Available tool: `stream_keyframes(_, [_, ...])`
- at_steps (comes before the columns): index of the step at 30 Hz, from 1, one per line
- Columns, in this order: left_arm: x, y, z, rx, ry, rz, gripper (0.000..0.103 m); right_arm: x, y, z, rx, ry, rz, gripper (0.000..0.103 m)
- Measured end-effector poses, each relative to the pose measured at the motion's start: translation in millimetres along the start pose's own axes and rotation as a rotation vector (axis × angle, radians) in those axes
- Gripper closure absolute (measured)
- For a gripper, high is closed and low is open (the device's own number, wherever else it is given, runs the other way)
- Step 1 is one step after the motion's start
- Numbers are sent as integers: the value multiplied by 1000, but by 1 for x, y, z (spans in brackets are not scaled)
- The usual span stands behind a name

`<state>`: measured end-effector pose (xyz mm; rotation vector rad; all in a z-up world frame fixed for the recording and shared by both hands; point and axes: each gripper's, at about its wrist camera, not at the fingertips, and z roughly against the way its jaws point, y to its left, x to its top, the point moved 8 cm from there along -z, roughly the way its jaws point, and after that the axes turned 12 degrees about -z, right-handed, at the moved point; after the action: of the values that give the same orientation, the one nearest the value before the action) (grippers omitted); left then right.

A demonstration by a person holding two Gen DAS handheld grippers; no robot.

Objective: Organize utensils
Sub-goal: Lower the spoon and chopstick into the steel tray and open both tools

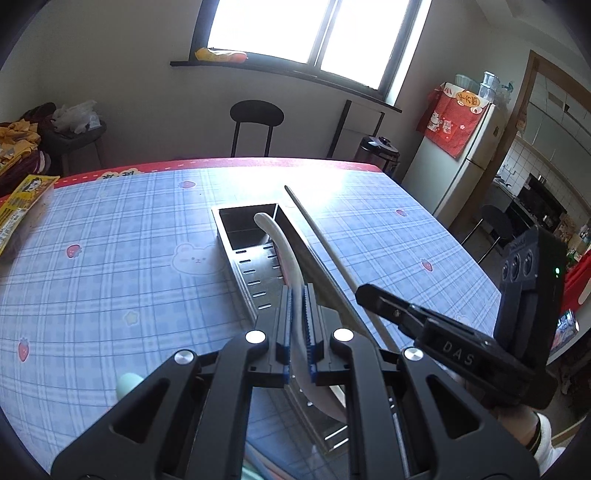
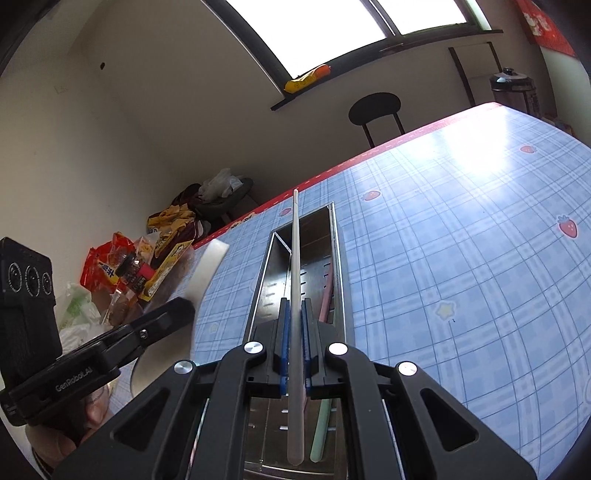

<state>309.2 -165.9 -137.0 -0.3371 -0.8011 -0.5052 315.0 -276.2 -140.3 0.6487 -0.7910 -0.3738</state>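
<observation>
Both utensils poised over the metal holder

The white spoon (image 1: 284, 251), clamped in the left claw (image 1: 297, 317), and the chopstick (image 2: 295, 295), clamped in the right claw (image 2: 294, 332), run lengthwise above the holder (image 1: 255, 273) mid-table (image 1: 110, 258), pointing toward the far edge; lower each level, parallel to the holder's walls.

This is a lived-in home dining room. A table (image 1: 110, 229) wears a blue plaid oilcloth printed with strawberries and bears, with a black round-backed chair (image 1: 256, 123) behind it under a bright window (image 1: 314, 29). A white refrigerator (image 1: 469, 162) draped in a red festive cloth (image 1: 448, 118) stands by a doorway to a tiled kitchen (image 1: 532, 192), an electric cooker (image 1: 380, 151) sits on the floor, and snack packets (image 2: 147, 258) are piled at the table's edge.
</observation>
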Motion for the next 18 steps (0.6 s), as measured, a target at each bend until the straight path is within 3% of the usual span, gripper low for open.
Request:
stream_keyframes(8, [-3,10,-54,18,89,19,92,-9,-11,-16,-47,32,-46,97])
stream_keyframes(18, [-2,28,-84,94,147,-10,92,-16,-13,-27,-68,51,-53,96])
